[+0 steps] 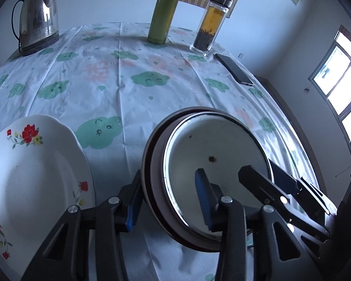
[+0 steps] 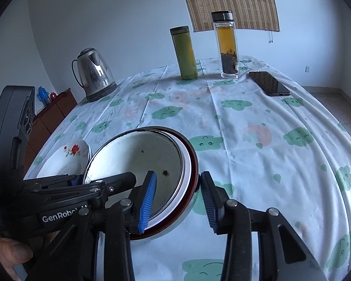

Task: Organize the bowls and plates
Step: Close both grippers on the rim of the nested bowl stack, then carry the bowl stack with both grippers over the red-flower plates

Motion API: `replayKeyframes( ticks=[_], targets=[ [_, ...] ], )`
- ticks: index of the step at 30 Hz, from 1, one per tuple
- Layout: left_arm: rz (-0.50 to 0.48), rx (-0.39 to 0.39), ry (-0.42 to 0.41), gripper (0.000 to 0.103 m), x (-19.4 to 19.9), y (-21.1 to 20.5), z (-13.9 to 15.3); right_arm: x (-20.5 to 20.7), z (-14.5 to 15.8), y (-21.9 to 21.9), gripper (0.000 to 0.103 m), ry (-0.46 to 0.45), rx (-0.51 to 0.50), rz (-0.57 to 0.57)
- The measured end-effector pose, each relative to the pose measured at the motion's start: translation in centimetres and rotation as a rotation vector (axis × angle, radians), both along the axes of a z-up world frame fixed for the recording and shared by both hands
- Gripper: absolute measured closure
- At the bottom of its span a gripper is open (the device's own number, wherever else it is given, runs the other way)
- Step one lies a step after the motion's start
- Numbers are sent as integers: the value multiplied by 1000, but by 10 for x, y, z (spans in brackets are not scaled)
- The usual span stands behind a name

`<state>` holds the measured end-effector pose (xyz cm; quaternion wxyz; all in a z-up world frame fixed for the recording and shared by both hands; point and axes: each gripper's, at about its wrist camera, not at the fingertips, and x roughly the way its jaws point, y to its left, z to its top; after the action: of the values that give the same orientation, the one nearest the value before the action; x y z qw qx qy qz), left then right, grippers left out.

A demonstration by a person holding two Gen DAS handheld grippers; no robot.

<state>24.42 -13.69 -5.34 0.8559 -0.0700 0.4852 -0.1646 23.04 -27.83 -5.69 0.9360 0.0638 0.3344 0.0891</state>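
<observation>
- Enamel bowl [image 1: 213,161]: white inside, chipped dark spots, metal rim; nested in a dark-rimmed dish [image 1: 152,164], just right of the flowered plate [image 1: 32,173].
- Left gripper [image 1: 168,201]: fingers narrowed astride the nested rims on the side nearest that plate.
- Right gripper [image 2: 177,201]: straddling the far rims; contact unclear.
- Risk: uneven pull could separate or tip the pair, knocking the plate.

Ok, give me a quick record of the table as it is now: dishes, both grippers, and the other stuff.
Bowls: white enamel bowl nested in brown-rimmed bowl
Plate: floral plate, beside the bowls, not stacked
Left gripper: straddles the bowls' rim; grip unclear
Right gripper: straddles the opposite rim; grip unclear
Far side: kettle, green flask, glass tea bottle, phone
</observation>
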Motion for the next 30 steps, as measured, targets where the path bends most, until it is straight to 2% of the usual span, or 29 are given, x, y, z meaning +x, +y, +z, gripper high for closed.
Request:
replayKeyframes(
  ticks=[15, 30],
  targets=[
    [38, -6, -95, 62, -11, 12, 28, -9, 24, 14, 61, -50, -24, 28],
    [78, -26, -148, 62, -19, 34, 43, -17, 40, 30, 61, -85, -26, 66]
  ],
)
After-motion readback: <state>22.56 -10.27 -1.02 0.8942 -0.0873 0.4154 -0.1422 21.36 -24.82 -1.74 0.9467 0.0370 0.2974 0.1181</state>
